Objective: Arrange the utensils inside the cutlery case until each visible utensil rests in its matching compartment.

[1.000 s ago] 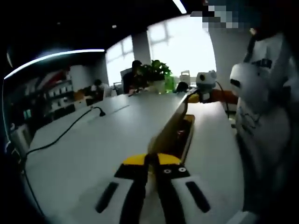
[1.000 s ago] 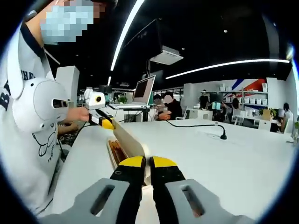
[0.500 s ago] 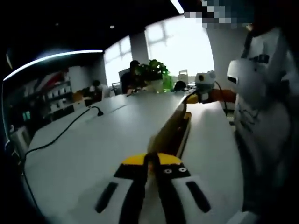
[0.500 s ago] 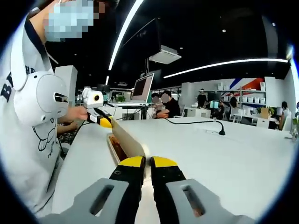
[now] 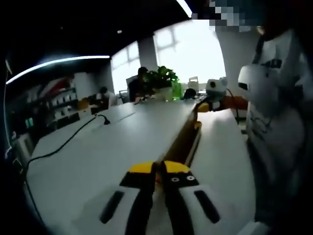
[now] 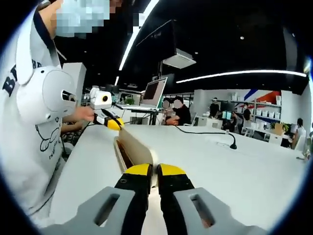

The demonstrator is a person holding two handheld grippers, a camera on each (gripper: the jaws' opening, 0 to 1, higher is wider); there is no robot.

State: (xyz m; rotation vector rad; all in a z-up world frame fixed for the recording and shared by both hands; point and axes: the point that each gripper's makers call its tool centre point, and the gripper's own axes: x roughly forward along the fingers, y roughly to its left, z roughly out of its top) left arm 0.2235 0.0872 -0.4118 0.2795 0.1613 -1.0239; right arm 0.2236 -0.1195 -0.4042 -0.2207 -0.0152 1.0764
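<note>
A long wooden cutlery case lies on the white table, and its tan lid [image 5: 177,141] leans low over the base [image 5: 194,143]. In the left gripper view my left gripper [image 5: 155,169] is shut on the lid's near end. My right gripper [image 5: 201,105] grips the far end. In the right gripper view the lid [image 6: 137,147] runs away from my right gripper [image 6: 152,171], shut on this end. My left gripper [image 6: 114,125] holds the other end. Only a dark slit of the base [image 6: 119,152] shows, and the utensils inside are hidden.
The white table [image 5: 98,156] stretches wide beside the case. A black cable [image 6: 205,132] crosses it to a small socket. A person in a white shirt [image 6: 29,127] stands close by the case. A laptop [image 6: 154,93], a plant [image 5: 159,76] and seated people are far off.
The lid has swung down toward the base, so the gap showing the inside has narrowed. Both grippers stay shut on its ends.
</note>
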